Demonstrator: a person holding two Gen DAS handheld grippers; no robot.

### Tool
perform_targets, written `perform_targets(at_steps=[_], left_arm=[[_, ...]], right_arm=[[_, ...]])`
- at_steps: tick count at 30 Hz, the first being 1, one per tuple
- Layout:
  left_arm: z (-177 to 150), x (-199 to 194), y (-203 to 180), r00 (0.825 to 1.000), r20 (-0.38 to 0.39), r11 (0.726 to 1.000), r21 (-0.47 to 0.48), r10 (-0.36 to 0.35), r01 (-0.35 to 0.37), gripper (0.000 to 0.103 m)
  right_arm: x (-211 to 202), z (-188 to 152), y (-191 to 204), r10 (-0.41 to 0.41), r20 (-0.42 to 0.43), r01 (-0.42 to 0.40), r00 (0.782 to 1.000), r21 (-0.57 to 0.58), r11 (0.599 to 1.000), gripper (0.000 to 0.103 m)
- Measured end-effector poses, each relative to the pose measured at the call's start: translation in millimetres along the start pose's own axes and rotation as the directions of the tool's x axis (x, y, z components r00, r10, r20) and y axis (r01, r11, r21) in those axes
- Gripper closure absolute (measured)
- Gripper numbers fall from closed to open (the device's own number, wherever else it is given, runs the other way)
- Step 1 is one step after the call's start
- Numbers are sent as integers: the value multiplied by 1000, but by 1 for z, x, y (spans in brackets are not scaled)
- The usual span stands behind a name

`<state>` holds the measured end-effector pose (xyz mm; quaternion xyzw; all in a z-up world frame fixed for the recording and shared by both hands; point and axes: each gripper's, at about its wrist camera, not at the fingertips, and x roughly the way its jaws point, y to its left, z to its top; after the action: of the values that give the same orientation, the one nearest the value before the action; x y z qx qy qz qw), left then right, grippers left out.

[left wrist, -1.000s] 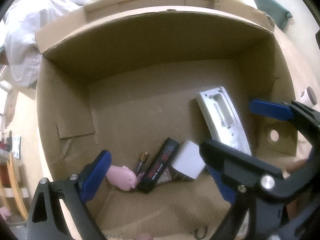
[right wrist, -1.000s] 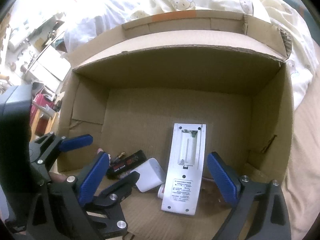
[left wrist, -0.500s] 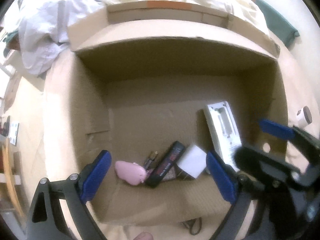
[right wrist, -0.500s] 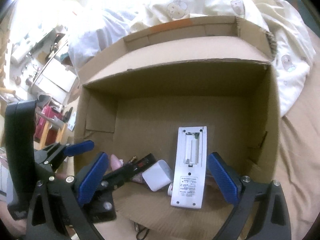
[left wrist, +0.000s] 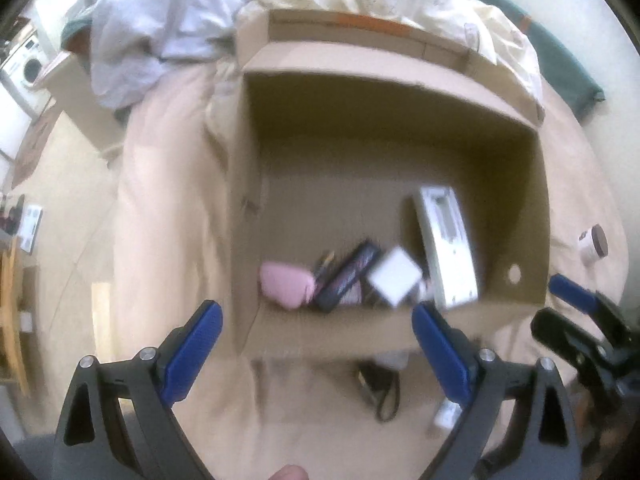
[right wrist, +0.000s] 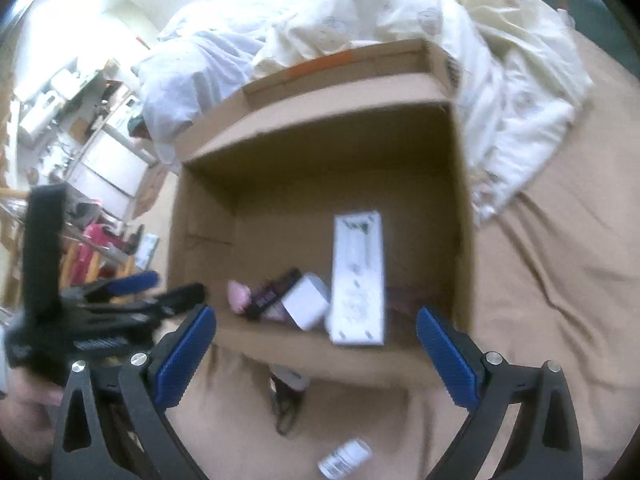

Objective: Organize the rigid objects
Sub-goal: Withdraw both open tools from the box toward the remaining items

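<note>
Cardboard box [right wrist: 320,352] standing open on a bed [right wrist: 540,320], with a white remote [right wrist: 357,280], a white charger block [right wrist: 306,300], a black battery pack [right wrist: 276,292] and a pink item [right wrist: 240,296] lying together along its near wall; the remote touches the charger block. Left gripper [left wrist: 316,352] and right gripper [right wrist: 316,356] both hang outside and above the near wall, fingers [right wrist: 446,364] spread wide and holding nothing. Items not yet boxed lie on the bed below the fingers: a small white bottle [right wrist: 344,458], a dark corded object [right wrist: 288,400] just against the box front, and a brown-capped jar [left wrist: 594,243] well to the right of the box. Likely risks: the bottle is round and rests on soft bedding, so a hasty pinch may roll or squirt it aside; the cord may snag on the box wall; both views are blurred, so exact alignment cannot be judged
</note>
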<state>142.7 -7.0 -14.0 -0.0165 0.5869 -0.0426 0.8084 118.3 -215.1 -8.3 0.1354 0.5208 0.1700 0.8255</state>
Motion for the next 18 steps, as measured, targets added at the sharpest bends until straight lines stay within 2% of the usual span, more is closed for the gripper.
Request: perform_targets(at_steps=[3, 12, 15, 18], left_arm=[[-18, -3, 8, 1000, -16, 999, -38, -18, 17, 8], [-58, 4, 14, 999, -46, 999, -39, -16, 14, 8], [-67, 15, 15, 998, -61, 999, -32, 6, -7, 8], [-70, 22, 17, 997, -77, 999, -42, -4, 0, 8]], right_arm=[[-4, -17, -8, -18, -16, 18, 1000, 12, 1000, 0], [-2, -56, -18, -85, -80, 86, 993, 7, 996, 0], [3, -65, -21, -113, -104, 114, 988, -3, 994, 0], [12, -71, -21, -144, -140, 142, 980, -23, 990, 0]])
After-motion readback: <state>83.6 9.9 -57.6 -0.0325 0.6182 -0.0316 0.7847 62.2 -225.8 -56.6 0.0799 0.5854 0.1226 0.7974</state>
